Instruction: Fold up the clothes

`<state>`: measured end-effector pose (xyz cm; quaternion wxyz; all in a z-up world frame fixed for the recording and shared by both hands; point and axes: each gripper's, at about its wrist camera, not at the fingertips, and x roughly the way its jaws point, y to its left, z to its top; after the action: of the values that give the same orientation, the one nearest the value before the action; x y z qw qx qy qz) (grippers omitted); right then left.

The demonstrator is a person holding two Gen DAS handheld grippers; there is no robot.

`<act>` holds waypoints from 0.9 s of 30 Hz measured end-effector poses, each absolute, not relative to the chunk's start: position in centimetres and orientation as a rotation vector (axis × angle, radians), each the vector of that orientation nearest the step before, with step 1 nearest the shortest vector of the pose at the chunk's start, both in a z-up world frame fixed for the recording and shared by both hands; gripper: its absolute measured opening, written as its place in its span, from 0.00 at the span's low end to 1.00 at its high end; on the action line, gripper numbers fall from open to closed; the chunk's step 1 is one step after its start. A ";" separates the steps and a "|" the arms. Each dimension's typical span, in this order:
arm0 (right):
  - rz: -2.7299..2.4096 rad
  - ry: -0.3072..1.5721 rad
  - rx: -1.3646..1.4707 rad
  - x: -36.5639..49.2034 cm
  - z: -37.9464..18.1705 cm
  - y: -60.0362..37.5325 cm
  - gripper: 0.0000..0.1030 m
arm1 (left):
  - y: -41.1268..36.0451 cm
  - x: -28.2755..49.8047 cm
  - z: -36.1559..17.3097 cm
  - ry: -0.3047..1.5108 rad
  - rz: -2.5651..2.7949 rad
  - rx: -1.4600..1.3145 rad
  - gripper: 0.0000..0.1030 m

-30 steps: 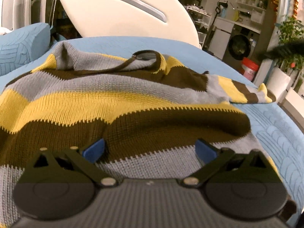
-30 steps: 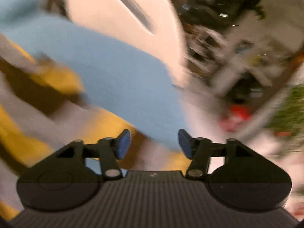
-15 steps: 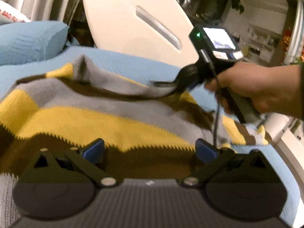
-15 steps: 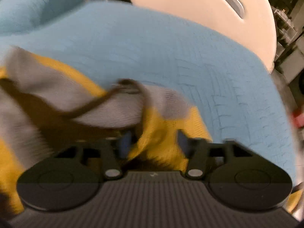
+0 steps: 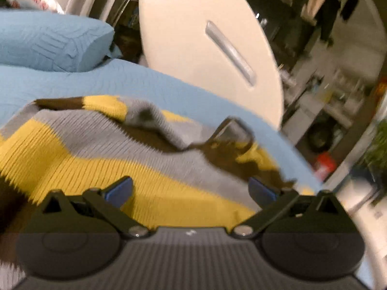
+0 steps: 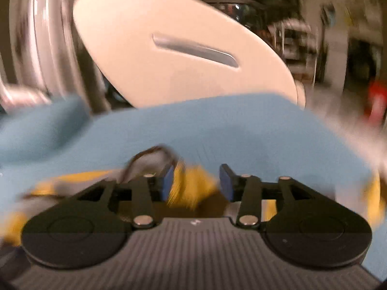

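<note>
A striped knitted sweater (image 5: 116, 149) in yellow, grey and dark brown lay spread on the light blue quilted bed cover (image 5: 135, 82). In the left wrist view it filled the lower left and middle, its bands running slantwise, with a rumpled fold near the dark-edged neckline (image 5: 232, 133) toward the right. The left gripper (image 5: 191, 189) hung over the yellow band with its blue-padded fingers (image 5: 119, 189) spread wide and nothing pinched between them.

Only the left view showed a light blue pillow (image 5: 48, 43) at the far left, and the full breadth of the sweater's body.

The right wrist view, badly blurred, saw the garment from nearer the collar: only the neckline loop (image 6: 152, 160) and a bunched yellow part of the knit (image 6: 193, 186). The right gripper (image 6: 197, 183) had its jaws opening, the yellow knit lying between the blue pads (image 6: 227, 183) without being squeezed by them; whether the cloth brushed the left pad could not be told through the blur.

Both views showed the white oval panel with a grey slot handle (image 6: 179, 48) standing beyond the bed's far edge, and a cluttered room behind.
</note>
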<state>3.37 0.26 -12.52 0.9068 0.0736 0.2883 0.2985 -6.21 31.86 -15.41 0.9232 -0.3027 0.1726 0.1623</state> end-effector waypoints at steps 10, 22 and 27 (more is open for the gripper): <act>0.657 0.629 0.224 -6.2 -13.6 -7.9 0.68 | 44.2 8.4 -11.2 0.558 0.572 -0.260 0.87; 0.633 0.724 0.207 -2.7 -15.8 -4.0 0.68 | 40.3 -10.8 -5.8 0.527 0.583 -0.331 1.00; 0.635 0.940 -0.037 -2.4 -18.7 -0.6 0.68 | 34.4 -23.3 -7.7 0.706 0.574 -0.326 0.99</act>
<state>-2.43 -0.64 -18.71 0.8432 -0.0176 0.4452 0.3008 -23.35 34.39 -7.74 0.8855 -0.1568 0.3394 0.2760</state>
